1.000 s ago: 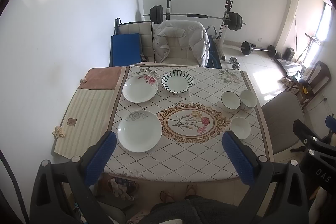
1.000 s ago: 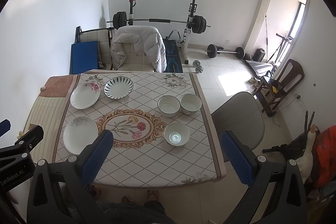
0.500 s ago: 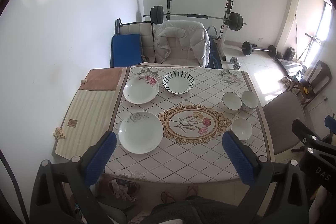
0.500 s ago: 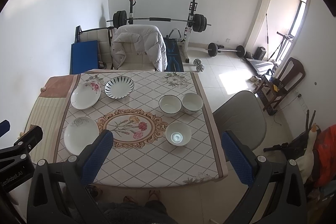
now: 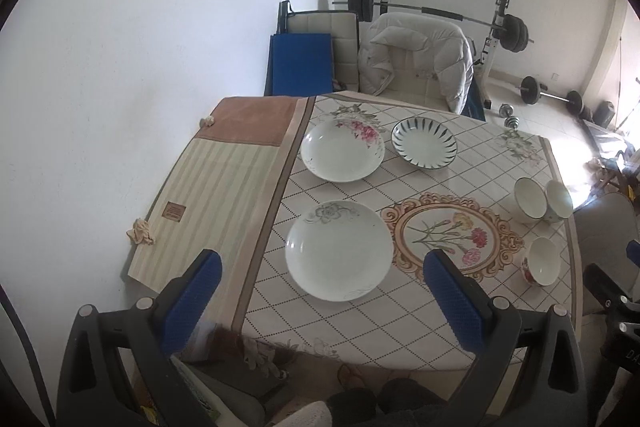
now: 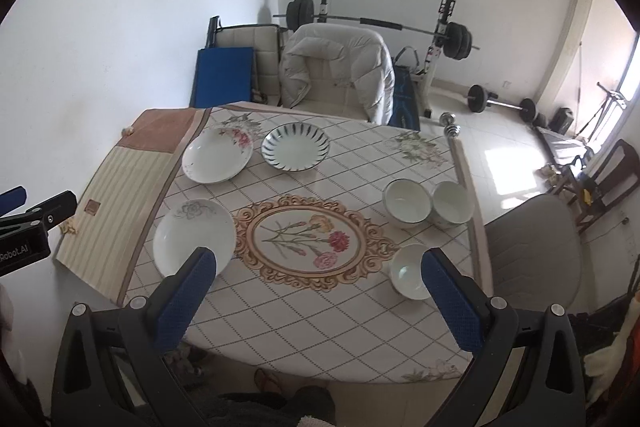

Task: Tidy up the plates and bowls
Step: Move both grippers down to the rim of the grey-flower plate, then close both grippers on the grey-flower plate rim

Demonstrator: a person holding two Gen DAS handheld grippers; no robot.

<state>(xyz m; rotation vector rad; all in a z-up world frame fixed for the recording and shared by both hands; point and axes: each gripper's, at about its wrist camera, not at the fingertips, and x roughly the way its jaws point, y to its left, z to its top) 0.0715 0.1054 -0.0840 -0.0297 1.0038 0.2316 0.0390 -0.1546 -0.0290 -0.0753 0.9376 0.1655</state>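
Table [image 5: 360, 315], covered in a diamond-check cloth with a flower medallion [image 6: 312, 239] at its middle: carrying three plates and three bowls, all lying separately, none stacked.

Plates, along the left side: a white plate with a grey flower [image 5: 339, 249] sitting nearest; a plate with pink flowers [image 5: 342, 155] lying beyond it; a plate with dark stripes round its rim [image 5: 424, 143] resting just right of the pink one.

Bowls, along the right side: a small bowl with red flowers on its outside [image 5: 543, 266] standing nearest; two more bowls, one dark-rimmed [image 6: 407, 202] and one plain white [image 6: 453, 202], sitting side by side and touching, farther back.

Left gripper [image 5: 326, 295]: hovering above the near table edge, blue fingers [image 5: 194, 297] spread wide apart, holding nothing.

Right gripper [image 6: 316, 297]: likewise hanging over the near edge, fingers [image 6: 450, 301] standing wide apart, gripping nothing.

Beside the table: a striped mat [image 5: 224, 195] lying at left, a grey chair [image 6: 532, 243] standing at right.
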